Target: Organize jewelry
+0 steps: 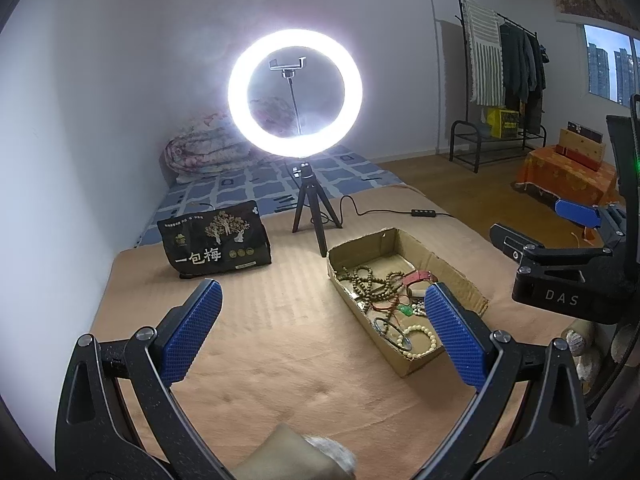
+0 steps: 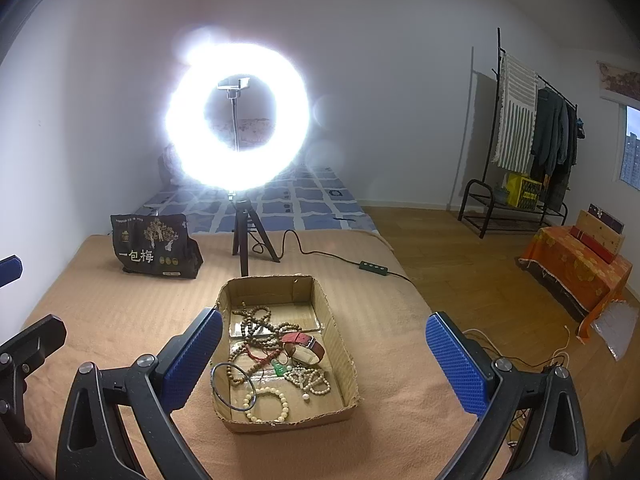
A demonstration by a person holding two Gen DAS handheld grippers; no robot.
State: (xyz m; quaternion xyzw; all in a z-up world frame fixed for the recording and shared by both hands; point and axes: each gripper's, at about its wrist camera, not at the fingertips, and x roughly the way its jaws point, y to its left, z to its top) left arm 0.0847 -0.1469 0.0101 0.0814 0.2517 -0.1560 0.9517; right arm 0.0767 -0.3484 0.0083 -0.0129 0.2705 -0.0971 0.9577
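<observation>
A shallow cardboard box (image 2: 340,356) (image 1: 452,268) lies on the tan blanket, holding tangled jewelry: brown bead strands (image 2: 256,326) (image 1: 366,280), a red watch strap (image 2: 304,342) (image 1: 420,277), a green pendant (image 2: 280,369) (image 1: 406,311), white bead bracelets (image 2: 272,402) (image 1: 420,340) and a dark bangle (image 2: 232,386) (image 1: 390,330). My right gripper (image 2: 324,344) hangs open above the box, nothing between its blue pads. My left gripper (image 1: 320,316) stands open to the left of the box, empty. The right gripper's body (image 1: 568,276) shows at the left view's right edge.
A lit ring light on a small tripod (image 2: 244,240) (image 1: 316,216) stands behind the box, its cable and switch (image 2: 374,268) trailing right. A black snack bag (image 2: 156,248) (image 1: 216,246) sits back left. The blanket's right edge drops to wooden floor (image 2: 480,280).
</observation>
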